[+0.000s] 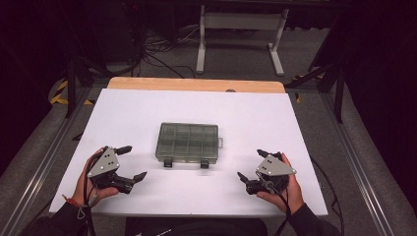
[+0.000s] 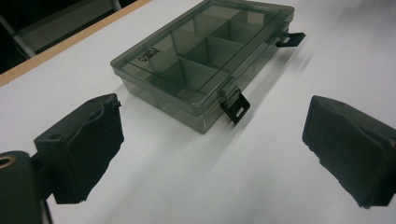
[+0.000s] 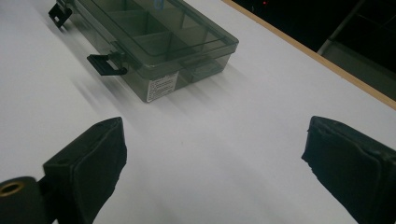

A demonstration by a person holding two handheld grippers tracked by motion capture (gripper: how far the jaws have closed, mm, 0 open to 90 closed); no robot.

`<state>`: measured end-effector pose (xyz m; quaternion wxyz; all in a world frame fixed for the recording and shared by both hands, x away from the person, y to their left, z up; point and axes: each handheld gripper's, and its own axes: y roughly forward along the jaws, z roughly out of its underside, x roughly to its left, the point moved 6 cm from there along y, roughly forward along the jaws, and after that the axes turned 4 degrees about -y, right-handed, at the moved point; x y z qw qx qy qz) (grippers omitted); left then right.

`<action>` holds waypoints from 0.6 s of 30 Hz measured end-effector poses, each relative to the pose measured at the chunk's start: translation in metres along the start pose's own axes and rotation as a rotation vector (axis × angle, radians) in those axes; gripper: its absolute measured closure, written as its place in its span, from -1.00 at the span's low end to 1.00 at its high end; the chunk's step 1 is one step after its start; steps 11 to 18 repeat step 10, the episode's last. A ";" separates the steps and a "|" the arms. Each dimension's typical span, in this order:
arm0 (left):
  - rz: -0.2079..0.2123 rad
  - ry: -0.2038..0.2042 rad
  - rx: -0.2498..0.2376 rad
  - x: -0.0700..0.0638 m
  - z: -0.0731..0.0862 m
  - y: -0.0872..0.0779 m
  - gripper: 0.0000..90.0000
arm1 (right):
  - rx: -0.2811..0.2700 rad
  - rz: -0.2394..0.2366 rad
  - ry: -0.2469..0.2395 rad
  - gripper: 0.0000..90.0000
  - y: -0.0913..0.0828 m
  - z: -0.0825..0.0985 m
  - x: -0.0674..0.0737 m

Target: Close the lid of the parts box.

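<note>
A smoky clear plastic compartment box lies flat in the middle of the white table top, lid down, its two black latches flipped open toward the person. My left gripper rests at the front left, open and holding nothing, its jaws pointing at the box. My right gripper sits at the front right, open too, with the box ahead and to its left. Both stand clear of the box.
The wooden table edge runs along the far side. Beyond it a white desk frame and cables lie on the dark floor. Metal rails flank the table.
</note>
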<state>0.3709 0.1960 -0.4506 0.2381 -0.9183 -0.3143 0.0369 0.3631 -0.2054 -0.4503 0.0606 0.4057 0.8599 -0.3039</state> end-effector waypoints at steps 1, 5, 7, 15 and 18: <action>-0.001 0.000 0.002 0.000 0.000 0.000 -0.88 | -0.003 -0.002 0.002 -0.86 0.000 -0.001 0.000; 0.000 -0.003 -0.003 0.001 -0.001 0.001 -0.88 | -0.004 -0.001 0.001 -0.86 0.000 -0.001 0.000; -0.004 -0.002 -0.004 0.001 -0.001 0.001 -0.89 | -0.004 0.008 0.001 -0.86 0.000 0.000 -0.001; -0.003 -0.007 -0.005 0.001 -0.001 0.002 -0.89 | -0.008 0.010 0.006 -0.87 -0.001 0.000 -0.002; -0.003 -0.007 -0.005 0.001 -0.001 0.002 -0.89 | -0.008 0.010 0.006 -0.87 -0.001 0.000 -0.002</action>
